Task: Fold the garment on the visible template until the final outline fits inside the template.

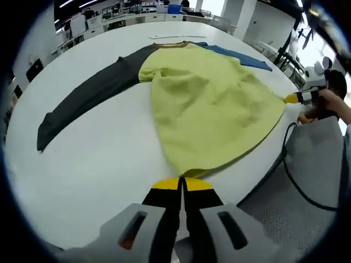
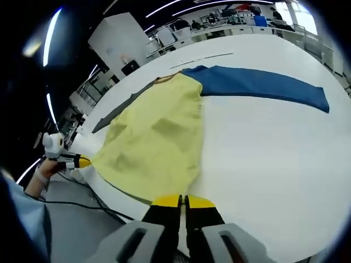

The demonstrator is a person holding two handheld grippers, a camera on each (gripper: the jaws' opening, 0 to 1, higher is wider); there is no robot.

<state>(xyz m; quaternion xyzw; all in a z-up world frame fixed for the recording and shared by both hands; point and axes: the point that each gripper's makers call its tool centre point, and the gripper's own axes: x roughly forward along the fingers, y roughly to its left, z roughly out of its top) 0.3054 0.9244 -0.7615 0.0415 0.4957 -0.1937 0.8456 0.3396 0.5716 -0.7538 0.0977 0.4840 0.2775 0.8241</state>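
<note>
Each tool is pinched on one bottom corner of the garment's hem at the near edge of the worktop. In the left gripper view the left tool (image 1: 181, 185) has its yellow-tipped jaws together on the hem of the garment (image 1: 208, 104), and the right tool (image 1: 289, 98) grips the opposite hem corner at the worktop's right edge. The right gripper view shows the right tool (image 2: 182, 201) likewise closed on the hem.

The garment lies flat on the white worktop (image 1: 104, 164), its yellow body spread, a dark grey sleeve (image 1: 88, 98) reaching toward the left edge and a blue sleeve (image 2: 263, 85) toward the right. No template outline can be made out.

The step in hand appears to be the first fold. The next move probably calls for lifting both corners together and carrying the hem evenly toward the collar.
</note>
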